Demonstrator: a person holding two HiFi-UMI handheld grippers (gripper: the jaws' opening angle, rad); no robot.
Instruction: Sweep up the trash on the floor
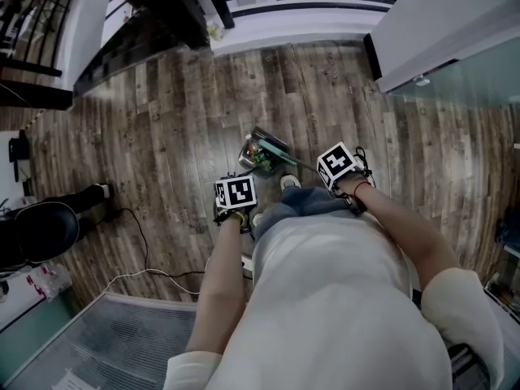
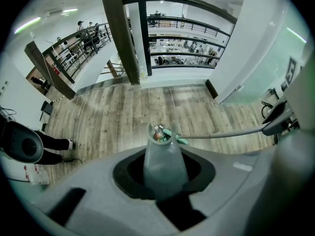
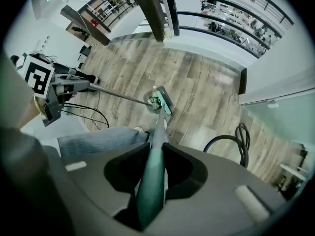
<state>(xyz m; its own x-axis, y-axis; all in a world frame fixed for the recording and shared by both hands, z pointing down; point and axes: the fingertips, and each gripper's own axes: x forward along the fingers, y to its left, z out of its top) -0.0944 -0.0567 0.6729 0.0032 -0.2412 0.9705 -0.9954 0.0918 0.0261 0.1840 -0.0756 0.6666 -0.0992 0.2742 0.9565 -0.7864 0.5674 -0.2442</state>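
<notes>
At the far left of the head view another person's dark trouser leg (image 1: 77, 201) stands on the wooden floor (image 1: 171, 128), and a thin black cable (image 1: 140, 232) trails across the boards beside it, well apart from the sweeping. A dark pillar (image 2: 119, 33) rises at the far edge of the floor.

The left hand-held gripper (image 2: 165, 173) is closed on the pale grey handle (image 2: 164, 156) of a dustpan (image 1: 247, 148). The handle runs straight ahead from the jaws and down to the pan, which stands on the floor in front of the holder's white shoe (image 1: 289, 182). The trash (image 1: 259, 158) lies inside the dustpan as a small heap of mixed coloured scraps. In the head view it sits ahead of both hand-held grippers and between them.

A broom with a teal head (image 1: 273, 145) rests just beside the pan's right rim, touching it. Its green handle (image 3: 151, 178) slopes back to the right hand-held gripper (image 3: 155, 168), which is clamped on it, the jaws pressed to either side.

To the right a white wall (image 1: 439, 23) closes off the floor. A coiled black hose (image 3: 235, 137) lies near its foot, away from the pan. Nothing stands between the hand-held grippers and the dustpan except the holder's own knee and shoe.
</notes>
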